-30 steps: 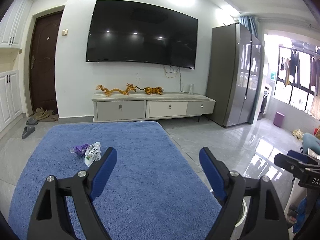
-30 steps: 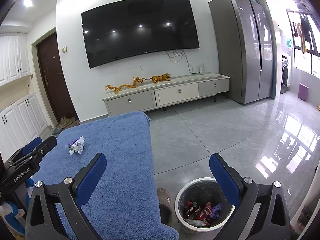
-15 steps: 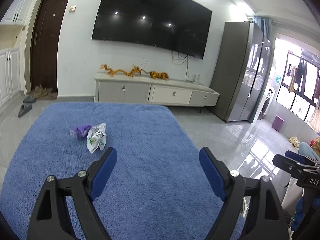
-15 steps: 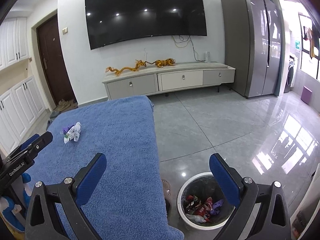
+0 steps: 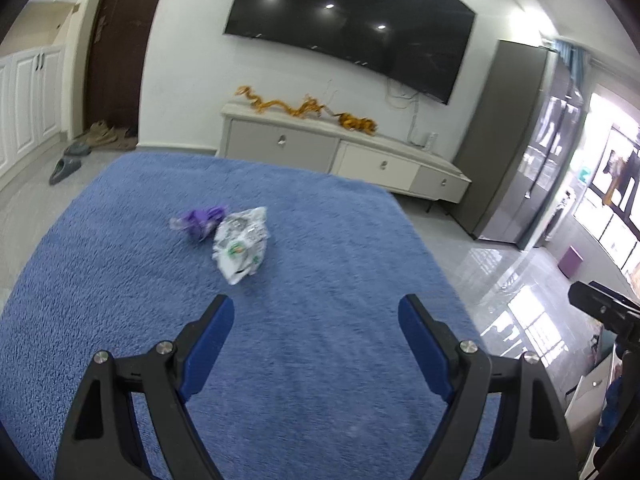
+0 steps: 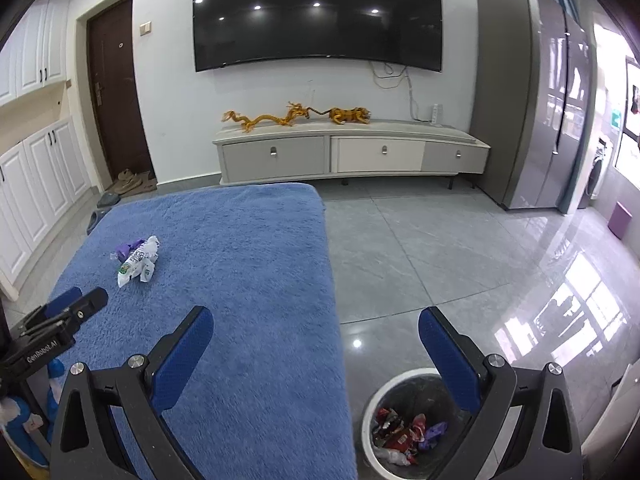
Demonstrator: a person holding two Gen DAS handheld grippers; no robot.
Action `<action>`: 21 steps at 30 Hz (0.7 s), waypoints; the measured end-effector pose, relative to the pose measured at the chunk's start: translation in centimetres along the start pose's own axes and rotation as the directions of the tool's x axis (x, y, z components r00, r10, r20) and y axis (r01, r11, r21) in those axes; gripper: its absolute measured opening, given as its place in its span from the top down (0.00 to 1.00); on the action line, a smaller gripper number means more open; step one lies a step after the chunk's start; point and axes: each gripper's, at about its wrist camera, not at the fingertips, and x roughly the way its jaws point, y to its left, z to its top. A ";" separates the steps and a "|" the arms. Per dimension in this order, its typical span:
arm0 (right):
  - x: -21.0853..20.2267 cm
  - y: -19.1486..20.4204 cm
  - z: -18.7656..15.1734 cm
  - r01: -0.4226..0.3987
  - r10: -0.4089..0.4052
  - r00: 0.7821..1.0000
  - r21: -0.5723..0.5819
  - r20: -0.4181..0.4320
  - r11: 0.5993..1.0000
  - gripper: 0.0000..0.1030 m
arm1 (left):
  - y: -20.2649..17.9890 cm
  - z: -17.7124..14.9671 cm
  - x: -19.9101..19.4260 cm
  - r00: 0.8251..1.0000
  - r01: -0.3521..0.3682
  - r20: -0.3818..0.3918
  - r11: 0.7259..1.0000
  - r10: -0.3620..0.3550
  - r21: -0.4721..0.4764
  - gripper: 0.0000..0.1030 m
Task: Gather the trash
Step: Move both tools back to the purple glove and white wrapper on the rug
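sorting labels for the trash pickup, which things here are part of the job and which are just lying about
Part of the job:
- white crumpled wrapper on the blue cloth
- purple wrapper touching it
- trash bin, already holding wrappers
- left hand-held gripper, open

Just lying about:
- golden dragon figure
- slippers
- purple stool

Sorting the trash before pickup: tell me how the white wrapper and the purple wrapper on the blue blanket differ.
The white wrapper is larger and printed with green and dark markings; the purple wrapper is smaller and plain-coloured. The white wrapper lies nearer the cameras, the purple wrapper behind it, toward the wall. Both are crumpled, side by side on the blue blanket.
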 end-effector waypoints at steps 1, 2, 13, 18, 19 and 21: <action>0.5 0.5 0.2 -0.005 0.005 1.000 -0.013 -0.005 1.000 0.00 | 0.6 0.0 0.4 1.000 -0.005 -0.010 1.000 0.005 -0.012 0.19; 1.0 0.9 0.4 -0.011 0.011 1.000 -0.022 -0.010 1.000 0.00 | 1.0 0.1 0.7 1.000 -0.014 -0.018 1.000 0.014 -0.019 0.19; 6.4 6.3 2.7 -0.127 0.118 0.990 -0.127 -0.070 0.984 0.00 | 8.1 1.0 3.0 0.991 -0.112 -0.085 0.990 0.104 -0.085 0.19; 8.4 8.0 3.6 -0.183 0.173 0.981 -0.140 -0.086 0.973 0.01 | 11.6 2.4 3.6 0.988 -0.121 -0.104 0.987 0.110 -0.106 0.19; 8.9 8.4 3.8 -0.192 0.181 0.979 -0.143 -0.089 0.971 0.02 | 12.2 2.7 3.6 0.989 -0.117 -0.102 0.987 0.105 -0.110 0.19; 9.7 9.1 4.0 -0.207 0.194 0.976 -0.150 -0.095 0.967 0.02 | 13.2 3.6 3.9 0.990 -0.111 -0.095 0.988 0.100 -0.109 0.22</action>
